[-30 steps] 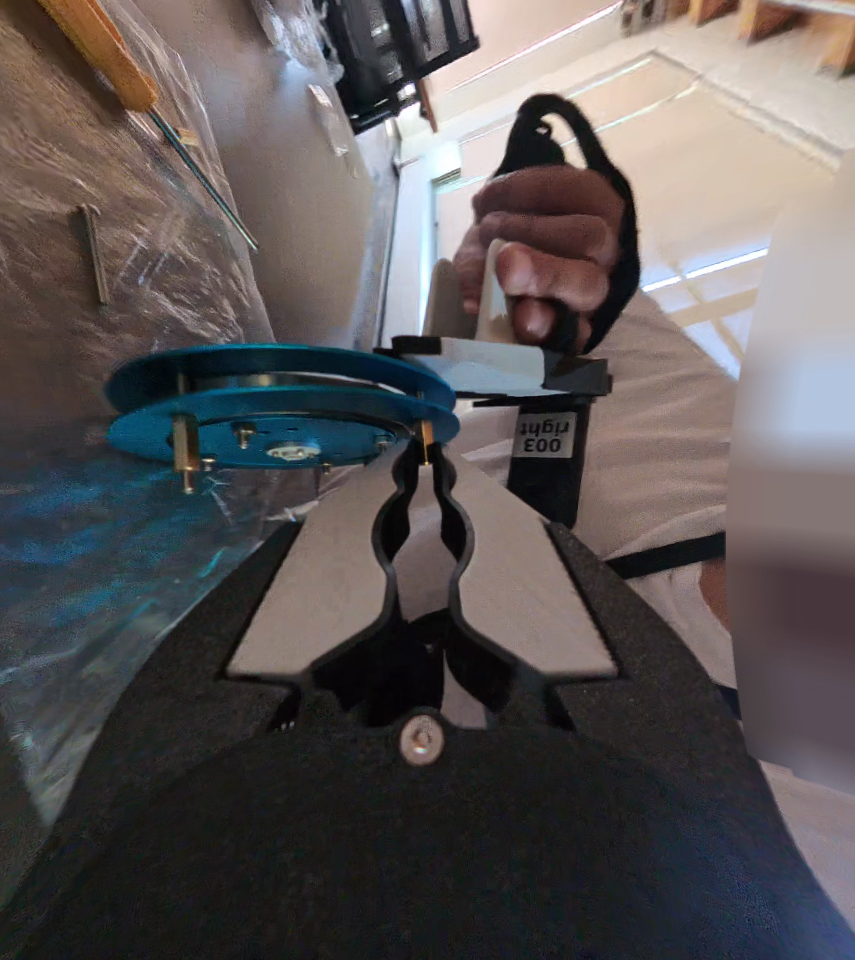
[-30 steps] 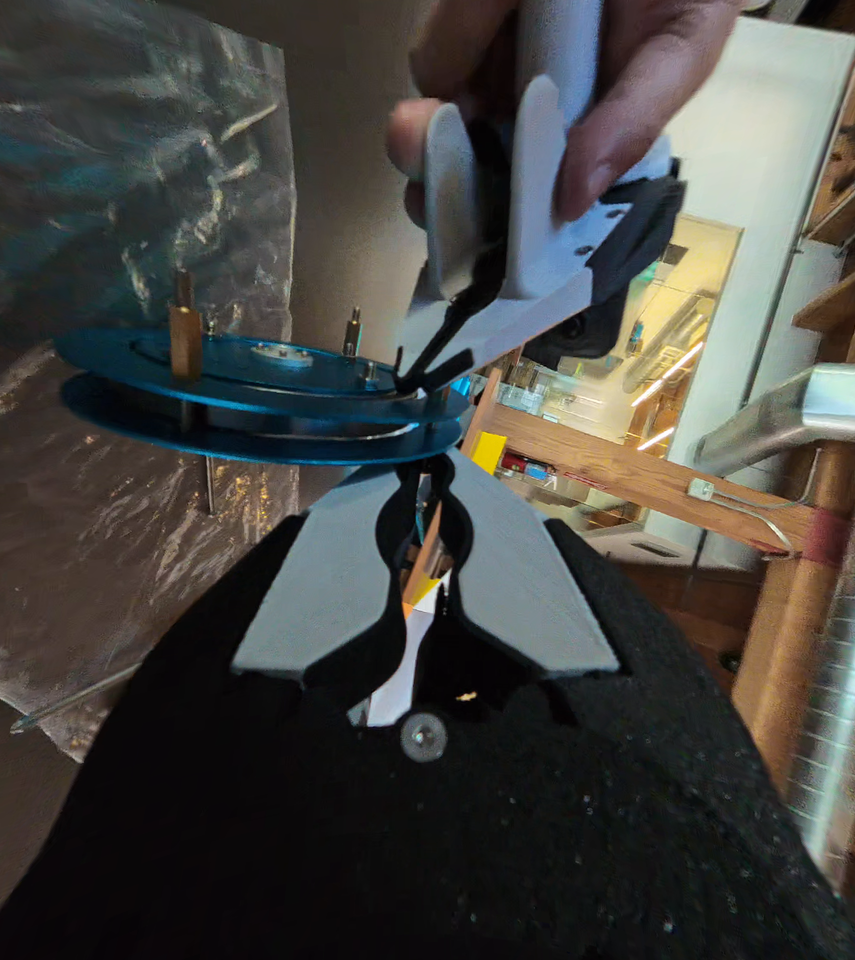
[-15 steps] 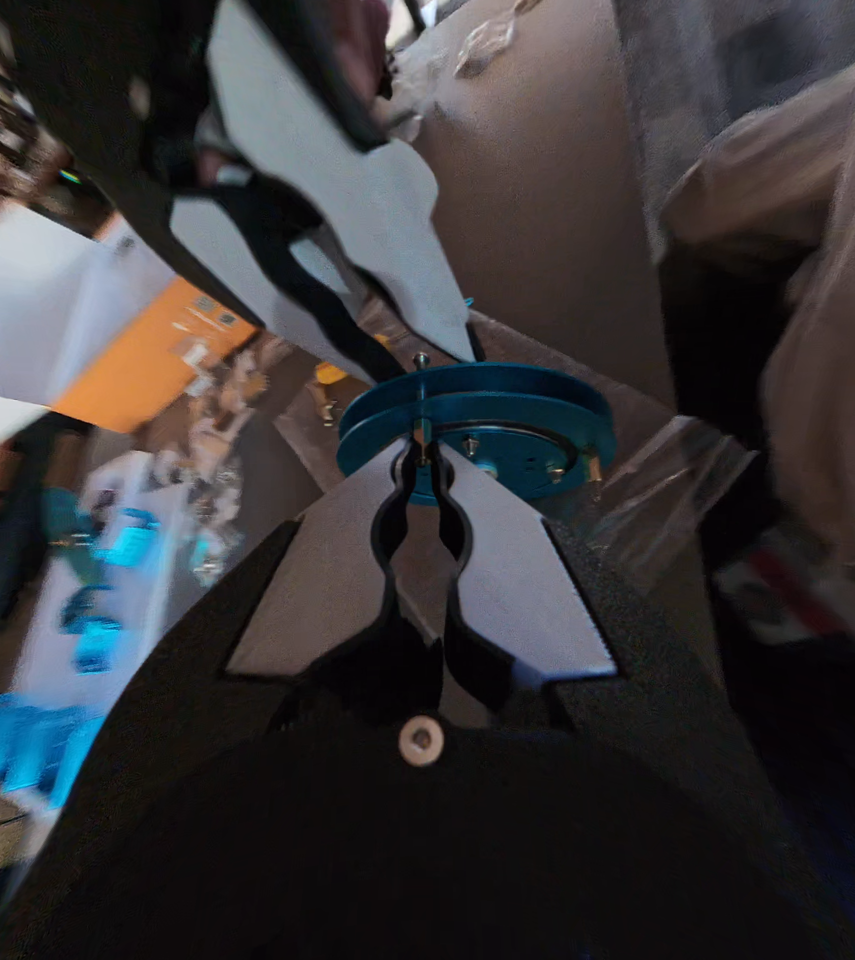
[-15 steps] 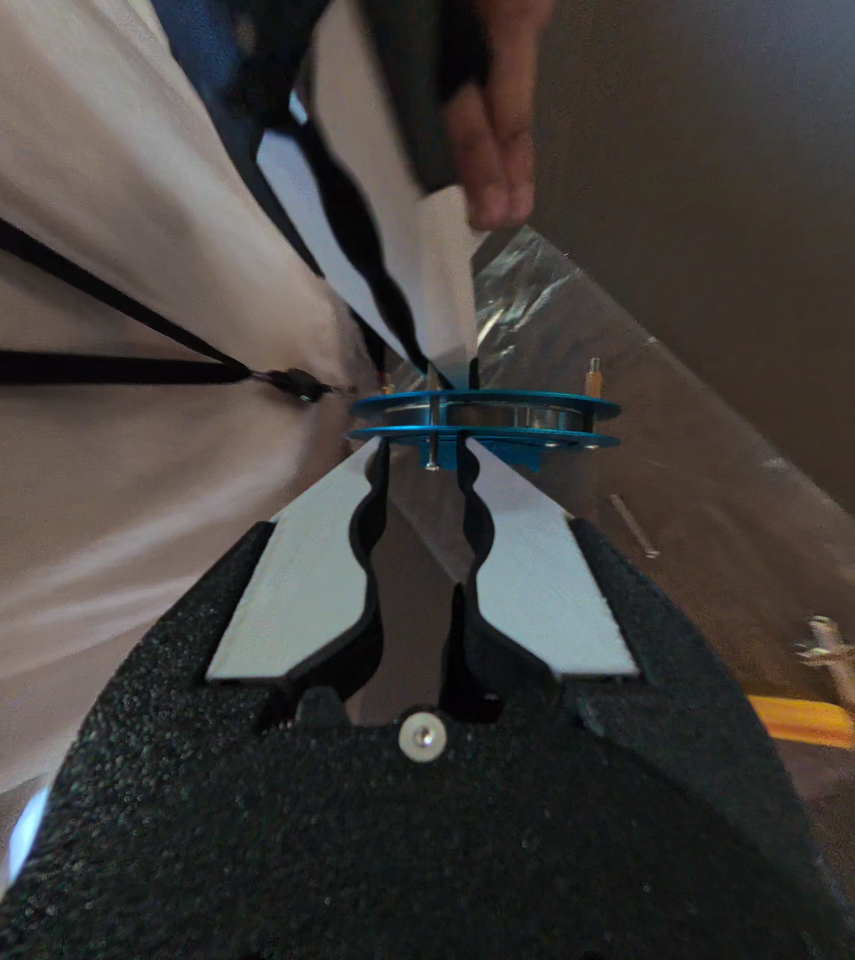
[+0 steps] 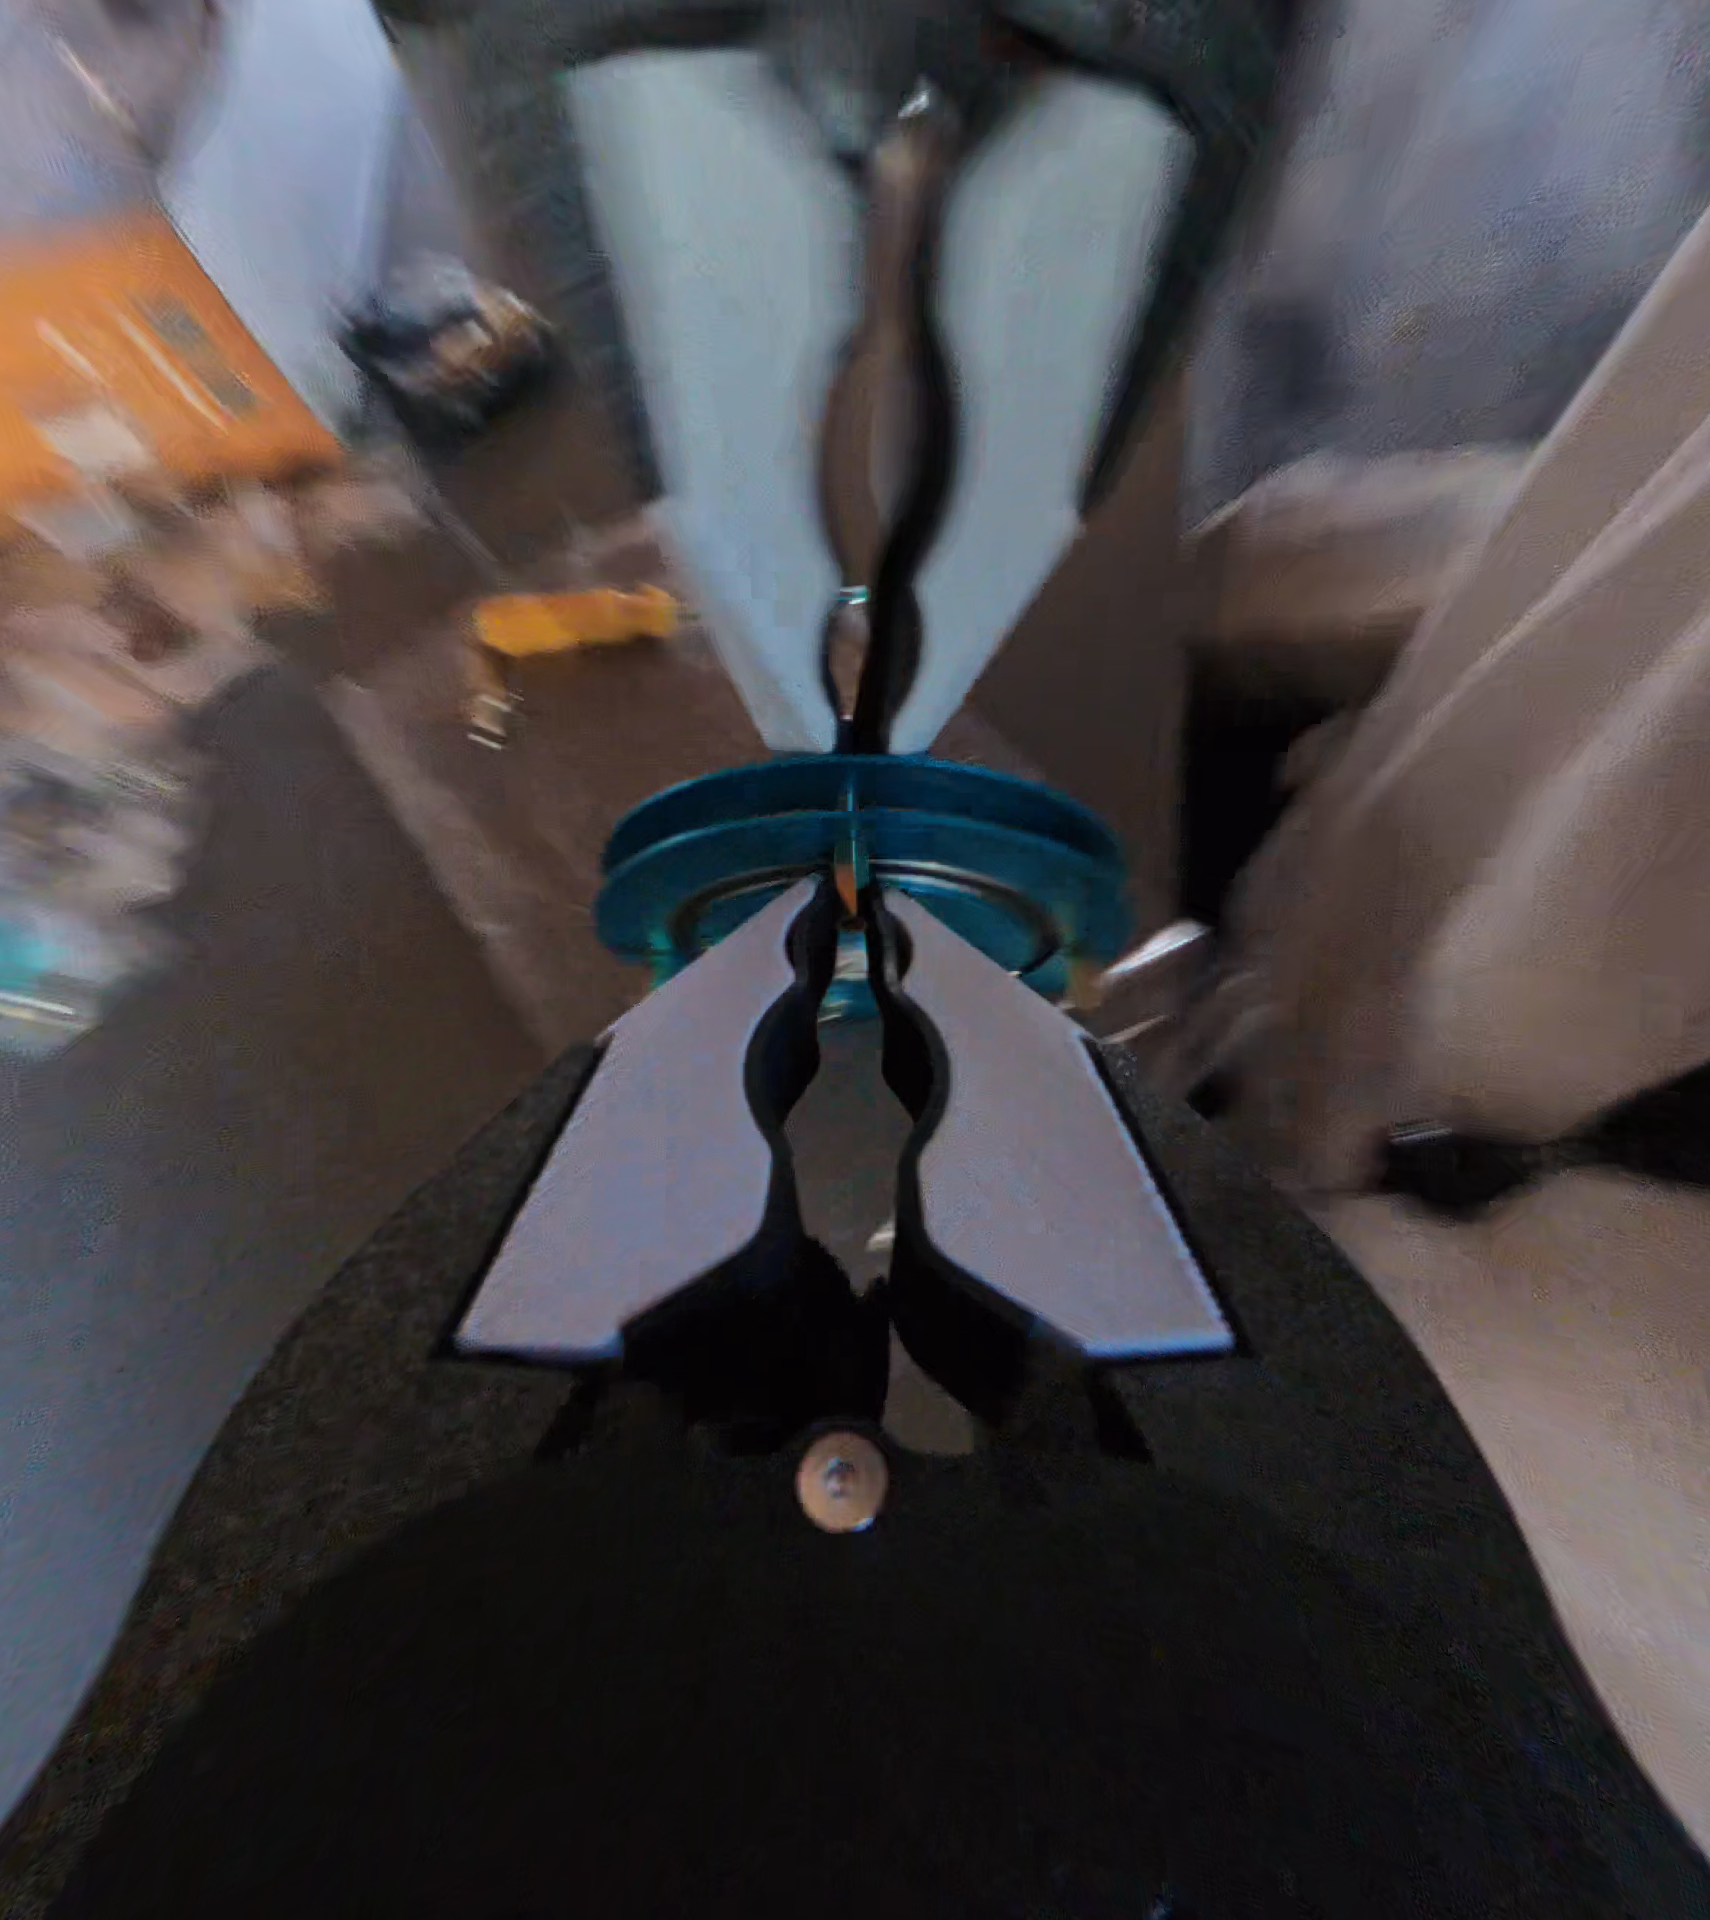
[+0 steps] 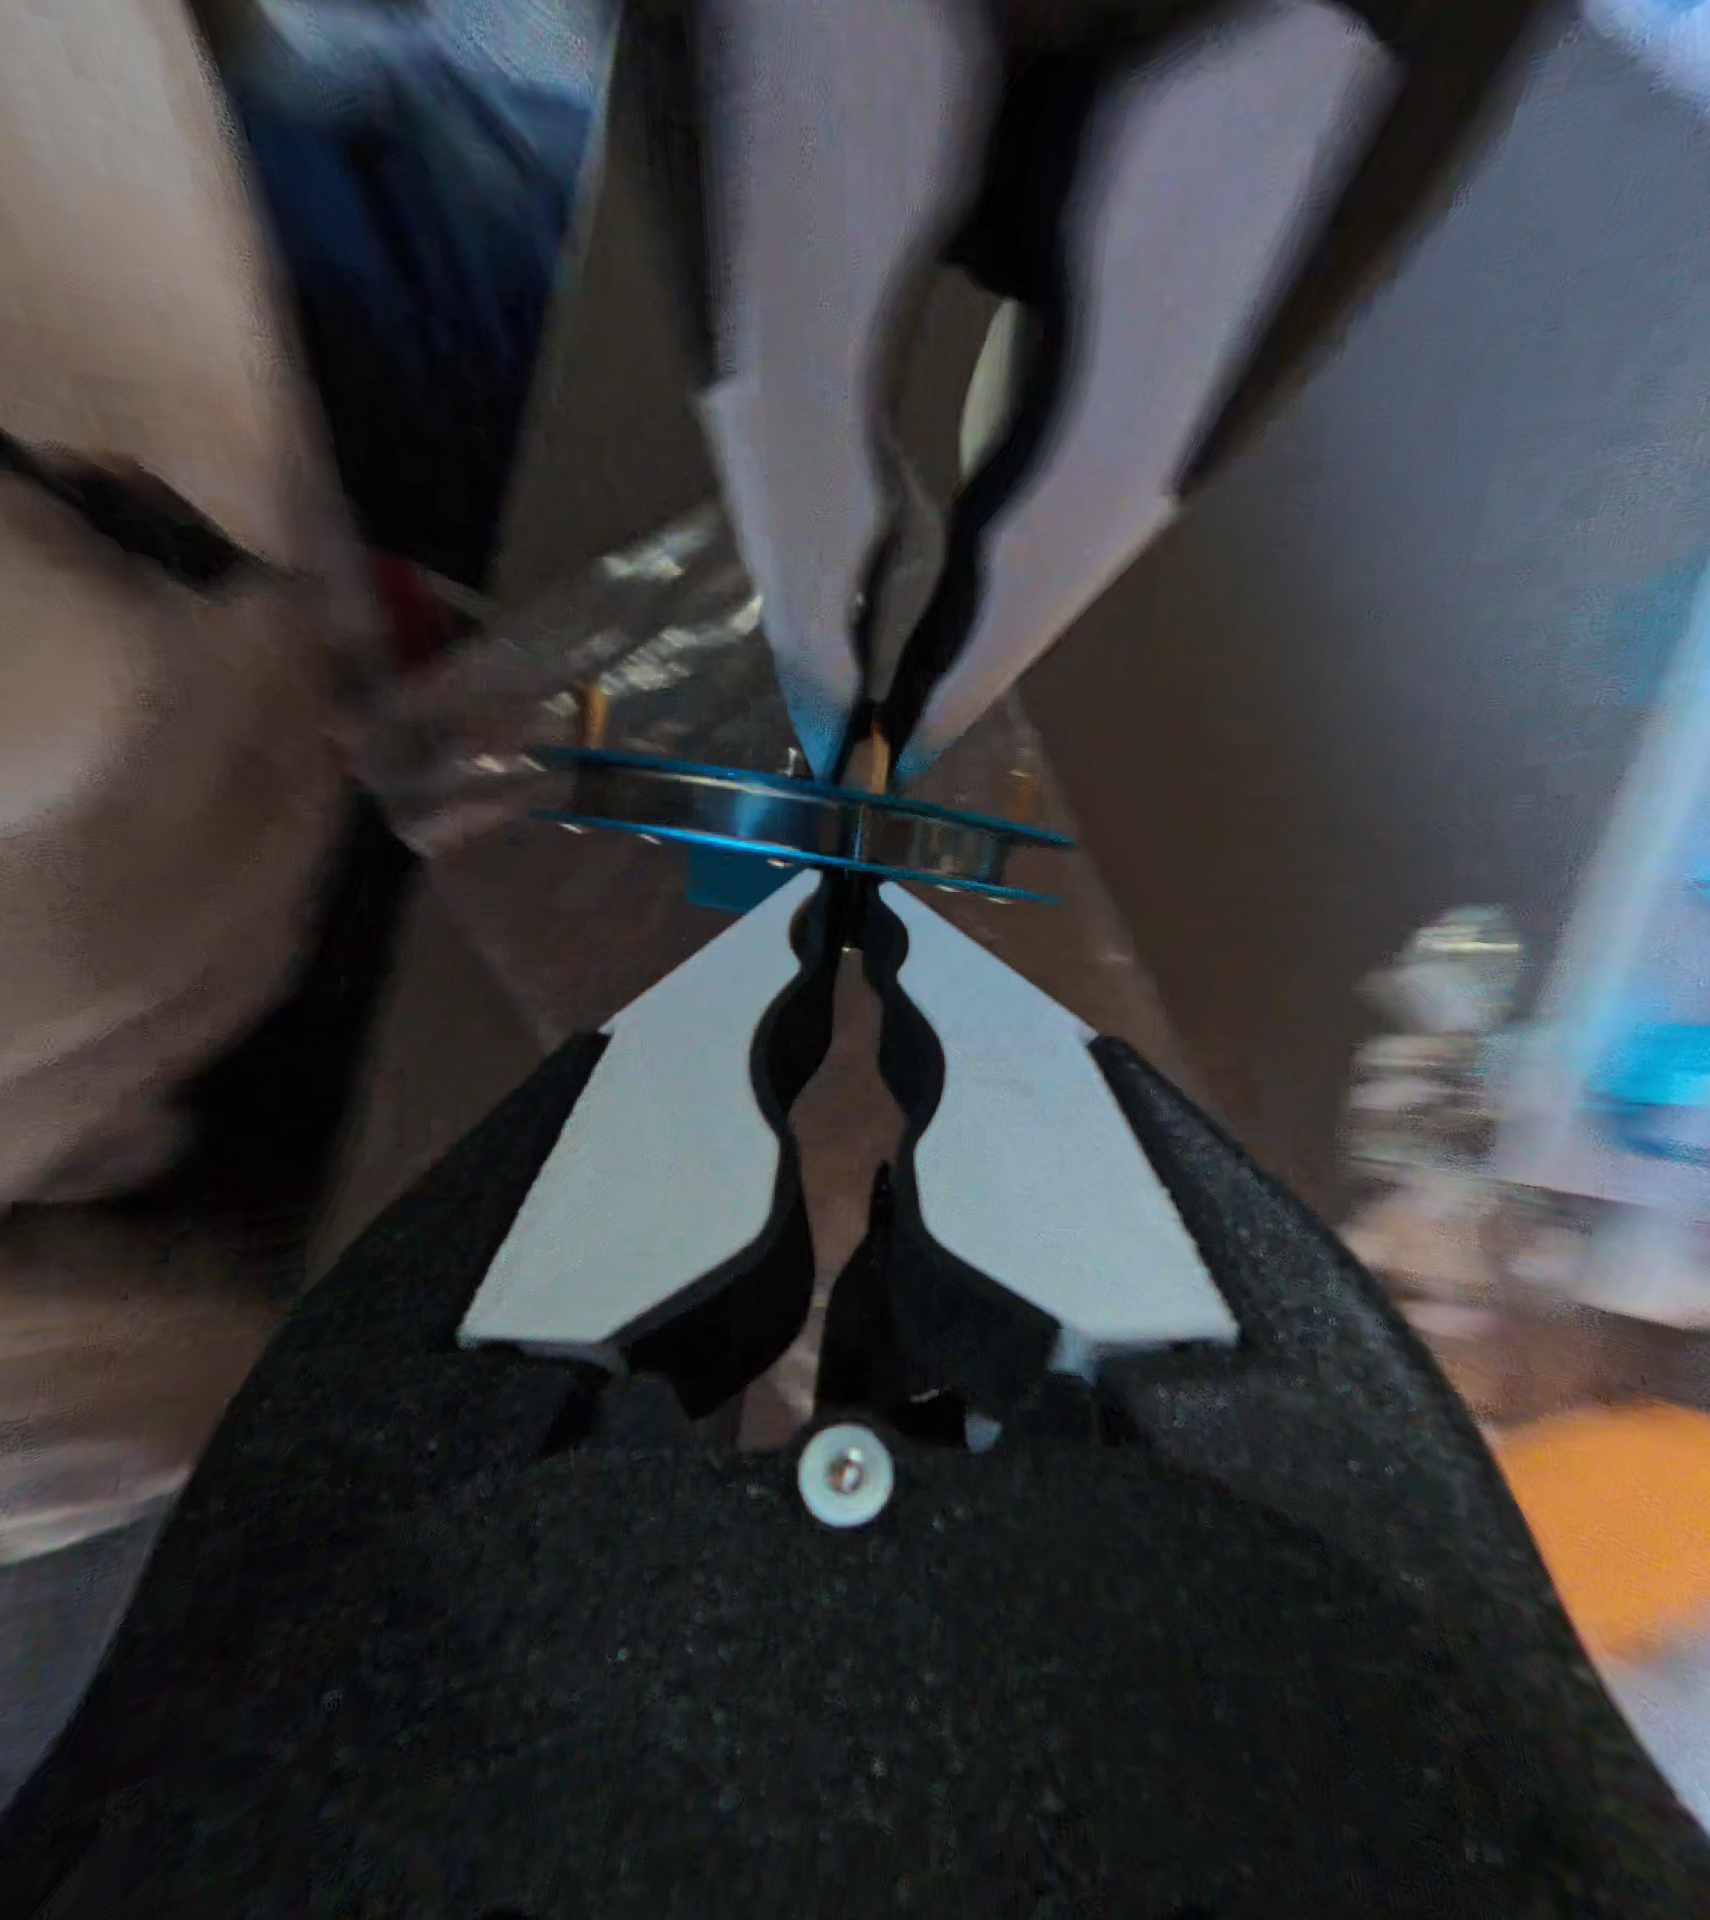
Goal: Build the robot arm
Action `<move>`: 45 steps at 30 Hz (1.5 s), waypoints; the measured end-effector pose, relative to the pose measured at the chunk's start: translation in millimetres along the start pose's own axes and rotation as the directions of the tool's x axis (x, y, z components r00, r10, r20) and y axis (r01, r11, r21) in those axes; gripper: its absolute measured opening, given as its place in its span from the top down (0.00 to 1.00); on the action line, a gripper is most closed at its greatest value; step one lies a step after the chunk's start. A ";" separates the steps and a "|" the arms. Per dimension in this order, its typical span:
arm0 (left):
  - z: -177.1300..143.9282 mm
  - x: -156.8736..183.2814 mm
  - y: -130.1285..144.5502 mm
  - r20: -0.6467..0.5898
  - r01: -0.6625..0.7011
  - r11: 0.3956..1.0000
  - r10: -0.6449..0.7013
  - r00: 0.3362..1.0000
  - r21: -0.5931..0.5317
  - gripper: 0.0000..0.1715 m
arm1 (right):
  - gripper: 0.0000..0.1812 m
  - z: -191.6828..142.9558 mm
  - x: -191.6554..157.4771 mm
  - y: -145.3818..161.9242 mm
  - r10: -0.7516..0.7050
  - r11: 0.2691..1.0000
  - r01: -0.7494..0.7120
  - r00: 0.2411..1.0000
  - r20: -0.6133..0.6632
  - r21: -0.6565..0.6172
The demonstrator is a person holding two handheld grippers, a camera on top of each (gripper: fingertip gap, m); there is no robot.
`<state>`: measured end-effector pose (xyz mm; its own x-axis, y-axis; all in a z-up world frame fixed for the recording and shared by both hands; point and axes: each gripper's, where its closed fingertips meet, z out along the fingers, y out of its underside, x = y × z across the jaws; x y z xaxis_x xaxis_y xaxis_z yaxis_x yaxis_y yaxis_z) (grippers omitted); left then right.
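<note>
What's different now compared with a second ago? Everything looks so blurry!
The blue double-disc assembly has been swung round with both grippers: the background swept from plastic sheeting to a blurred room, and the right gripper now faces the left gripper head-on instead of from the side. Unchanged: both stay shut on the assembly from opposite edges.

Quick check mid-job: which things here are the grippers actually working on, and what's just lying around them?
In the grippers:
- blue double disc, held off the surface
- left gripper, shut on a brass post at its rim
- right gripper, shut on the opposite rim

Lying about:
- orange-handled tool on the brown surface
- clear plastic sheet
- everything else is too blurred to name
</note>
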<state>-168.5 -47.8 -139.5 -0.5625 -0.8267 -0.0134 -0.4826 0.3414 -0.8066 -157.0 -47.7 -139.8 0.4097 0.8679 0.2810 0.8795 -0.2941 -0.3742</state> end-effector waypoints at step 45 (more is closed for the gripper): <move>2.5 14.2 -4.2 -0.469 0.585 0.803 -0.561 0.682 -0.112 0.98 | 0.99 -9.2 16.4 -2.8 -0.560 0.815 0.495 0.536 -0.632 -0.302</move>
<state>-172.8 -62.1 -137.9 -0.4275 -0.5453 0.7210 -0.7917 -0.1591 -0.5898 -150.5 -36.4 -126.1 -0.1196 0.3769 0.9185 0.9925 0.0686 0.1011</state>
